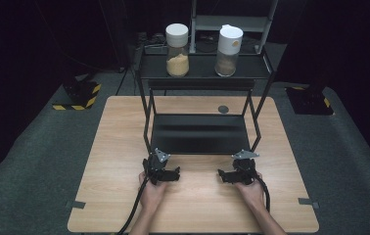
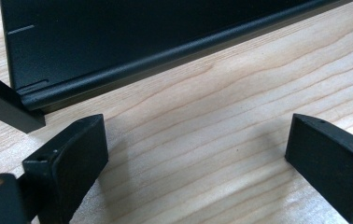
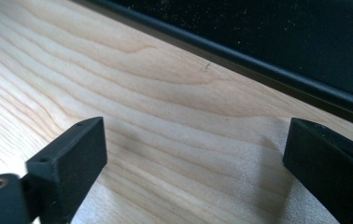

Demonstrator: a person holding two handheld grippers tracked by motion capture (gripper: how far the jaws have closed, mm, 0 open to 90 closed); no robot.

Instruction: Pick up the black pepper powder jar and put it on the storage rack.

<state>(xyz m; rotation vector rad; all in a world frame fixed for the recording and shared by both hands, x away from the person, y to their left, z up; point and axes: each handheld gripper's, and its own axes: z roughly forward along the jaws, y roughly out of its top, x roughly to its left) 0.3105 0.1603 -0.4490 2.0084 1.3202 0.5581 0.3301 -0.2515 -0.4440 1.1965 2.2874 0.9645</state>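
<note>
Two grippers are held low over the wooden counter (image 1: 124, 147), just near of the black rack (image 1: 200, 133). The left gripper (image 1: 172, 174) is released, with nothing between its spread jaws, and the rack's near left corner is seen just beyond it. The right gripper (image 1: 223, 176) is likewise released and empty. Two white-lidded jars (image 1: 177, 50) are stood on the rack's upper shelf, far from both.

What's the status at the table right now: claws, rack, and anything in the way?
Left claw and right claw open, empty, low over table. Black rack just ahead, untouched; two jars on top shelf. Nothing in the way.
</note>
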